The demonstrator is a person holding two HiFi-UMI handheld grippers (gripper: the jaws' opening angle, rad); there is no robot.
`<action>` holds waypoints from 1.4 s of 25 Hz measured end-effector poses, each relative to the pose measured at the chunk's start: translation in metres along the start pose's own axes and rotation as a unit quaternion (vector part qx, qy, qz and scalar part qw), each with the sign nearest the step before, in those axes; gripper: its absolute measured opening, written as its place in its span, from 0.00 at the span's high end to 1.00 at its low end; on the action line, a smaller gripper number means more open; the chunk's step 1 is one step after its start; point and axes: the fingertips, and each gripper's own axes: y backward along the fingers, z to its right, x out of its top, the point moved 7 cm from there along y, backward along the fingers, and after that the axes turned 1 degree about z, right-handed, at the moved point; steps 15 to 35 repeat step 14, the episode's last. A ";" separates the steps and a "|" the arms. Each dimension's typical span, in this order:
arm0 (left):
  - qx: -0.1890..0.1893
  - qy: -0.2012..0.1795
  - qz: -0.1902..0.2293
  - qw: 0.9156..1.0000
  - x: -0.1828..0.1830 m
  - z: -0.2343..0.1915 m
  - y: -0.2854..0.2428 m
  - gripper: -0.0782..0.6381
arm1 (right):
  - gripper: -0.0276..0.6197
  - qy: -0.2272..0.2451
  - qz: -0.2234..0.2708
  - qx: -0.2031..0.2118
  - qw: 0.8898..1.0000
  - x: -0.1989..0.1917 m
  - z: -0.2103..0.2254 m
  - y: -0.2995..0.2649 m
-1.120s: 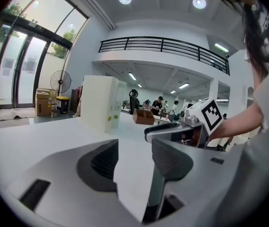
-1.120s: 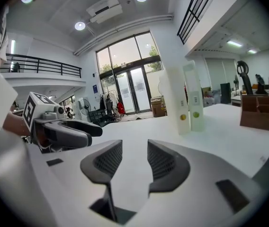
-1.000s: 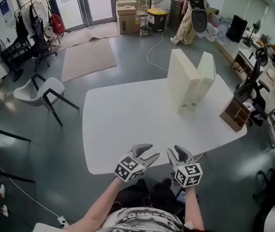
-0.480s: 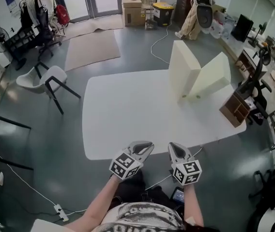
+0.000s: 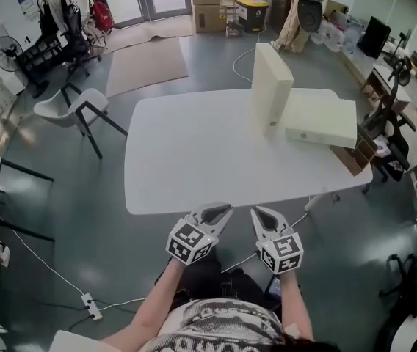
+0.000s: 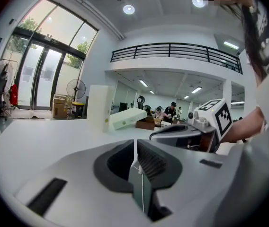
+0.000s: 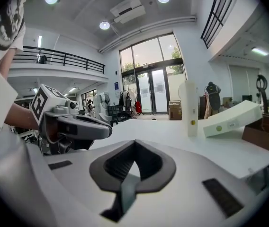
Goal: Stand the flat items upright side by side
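Observation:
Two cream slabs are on the white table [image 5: 186, 160]. One slab [image 5: 271, 86] stands upright at the far right. The other slab [image 5: 320, 121] lies flat just to its right, near the table's edge. My left gripper [image 5: 222, 210] and right gripper [image 5: 257, 212] hover side by side off the table's near edge, both shut with nothing in them. In the left gripper view the upright slab [image 6: 99, 109] and the fallen slab [image 6: 127, 118] sit far ahead. The right gripper view shows the upright slab [image 7: 189, 109] and the lying slab [image 7: 231, 119].
A brown wooden box [image 5: 355, 156] sits at the table's right edge beside the fallen slab. A white chair [image 5: 76, 108] stands to the left of the table. Cardboard boxes [image 5: 210, 9] and a person [image 5: 305, 6] are far behind. Cables run on the floor.
The right slab, which leaned against the upright one, has tipped over to the right and now lies flat. Both grippers' jaws have closed.

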 end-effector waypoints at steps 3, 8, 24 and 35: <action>0.007 -0.005 0.002 1.000 -0.002 0.013 0.004 0.85 | 0.96 0.006 0.005 0.007 1.000 -0.003 -0.003 0.010; 0.017 -0.006 0.004 1.000 -0.004 0.027 0.009 0.85 | 0.96 0.012 0.008 0.019 1.000 -0.006 -0.009 0.020; 0.016 -0.009 0.008 1.000 -0.003 0.040 0.006 0.85 | 0.96 0.019 0.015 0.024 0.999 -0.007 -0.007 0.028; 0.016 -0.009 0.008 1.000 -0.003 0.040 0.006 0.85 | 0.96 0.019 0.015 0.024 0.999 -0.007 -0.007 0.028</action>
